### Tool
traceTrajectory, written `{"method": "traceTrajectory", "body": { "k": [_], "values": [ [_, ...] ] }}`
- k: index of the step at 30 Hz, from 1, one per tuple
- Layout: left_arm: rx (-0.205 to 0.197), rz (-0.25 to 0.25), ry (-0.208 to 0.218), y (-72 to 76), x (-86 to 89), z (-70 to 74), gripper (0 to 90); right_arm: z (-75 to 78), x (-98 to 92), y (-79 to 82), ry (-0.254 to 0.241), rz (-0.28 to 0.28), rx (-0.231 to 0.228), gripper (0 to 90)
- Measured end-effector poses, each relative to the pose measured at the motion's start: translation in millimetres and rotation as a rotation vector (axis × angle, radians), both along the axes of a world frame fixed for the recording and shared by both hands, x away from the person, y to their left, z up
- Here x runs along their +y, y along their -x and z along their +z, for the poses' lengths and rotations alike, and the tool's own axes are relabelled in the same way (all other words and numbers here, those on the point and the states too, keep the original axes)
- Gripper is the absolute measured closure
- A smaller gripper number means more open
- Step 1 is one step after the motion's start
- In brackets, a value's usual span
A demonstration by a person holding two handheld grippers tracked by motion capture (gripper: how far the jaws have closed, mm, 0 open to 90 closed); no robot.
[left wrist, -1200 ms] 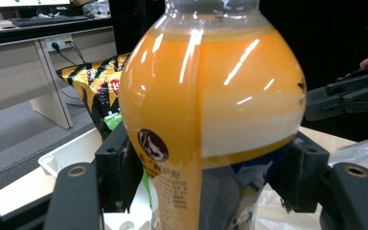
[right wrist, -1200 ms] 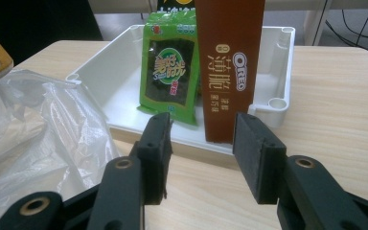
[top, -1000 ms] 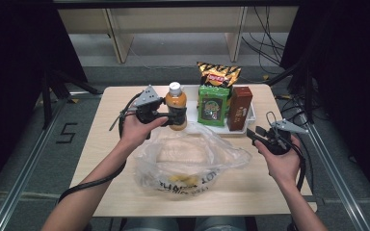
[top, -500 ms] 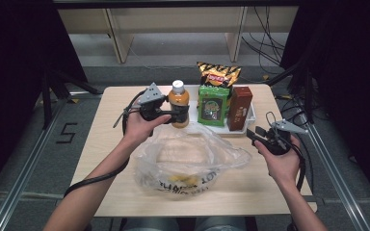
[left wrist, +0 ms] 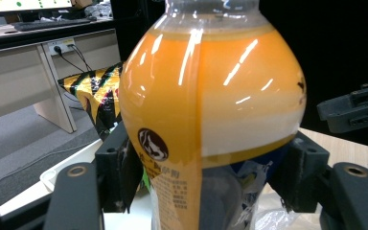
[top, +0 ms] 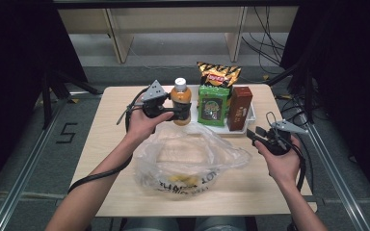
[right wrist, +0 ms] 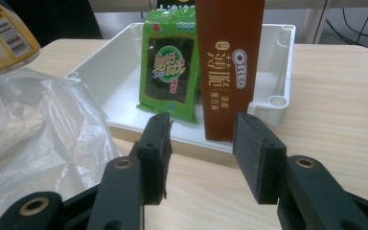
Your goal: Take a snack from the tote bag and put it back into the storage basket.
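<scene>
Left gripper [top: 177,112] clamps the orange drink bottle [top: 181,102] by its waist; bottle upright, lifted at 12 o'clock of the clear plastic bag [top: 188,161], at 9 o'clock of the white tray [right wrist: 120,72]. Right gripper [top: 253,135] sits at 3 o'clock of the bag, jaws parted, nothing between them. In the tray: green snack packet [right wrist: 170,62] and brown biscuit box [right wrist: 227,62], upright, touching.

"OREO" on brown box [right wrist: 228,67]; "5" on floor [top: 66,133].
</scene>
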State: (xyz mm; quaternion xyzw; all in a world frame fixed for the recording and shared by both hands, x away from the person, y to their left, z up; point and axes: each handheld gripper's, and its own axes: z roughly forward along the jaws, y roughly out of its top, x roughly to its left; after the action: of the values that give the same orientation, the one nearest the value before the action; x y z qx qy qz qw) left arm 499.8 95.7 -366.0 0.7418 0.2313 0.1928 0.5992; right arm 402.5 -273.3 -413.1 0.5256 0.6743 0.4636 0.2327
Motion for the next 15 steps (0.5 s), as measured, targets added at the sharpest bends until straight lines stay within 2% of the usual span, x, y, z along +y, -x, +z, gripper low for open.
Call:
{"method": "traceTrajectory", "body": {
  "k": [5,6,8,11,15],
  "values": [
    [0.004,0.003,-0.003,-3.8,0.1,-1.2,34.5,-0.2,0.3,-0.1,-0.002,-0.004,0.001,58.0],
    [0.000,0.001,-0.007,-4.8,0.2,-1.4,34.5,-1.1,-0.2,-1.2,0.010,-0.008,-0.013,58.0],
    [0.006,0.006,-0.004,-6.2,0.1,-2.2,34.5,-0.6,0.5,-0.6,-0.002,-0.012,-0.001,58.0],
    [0.009,0.008,-0.005,-8.6,-0.2,-3.4,34.5,-1.8,-1.6,-2.0,0.023,-0.001,-0.019,58.0],
    [0.009,0.012,-0.009,-11.7,-1.1,-4.7,34.5,-2.2,-1.9,-2.0,0.029,0.004,-0.017,57.9]
  ]
}}
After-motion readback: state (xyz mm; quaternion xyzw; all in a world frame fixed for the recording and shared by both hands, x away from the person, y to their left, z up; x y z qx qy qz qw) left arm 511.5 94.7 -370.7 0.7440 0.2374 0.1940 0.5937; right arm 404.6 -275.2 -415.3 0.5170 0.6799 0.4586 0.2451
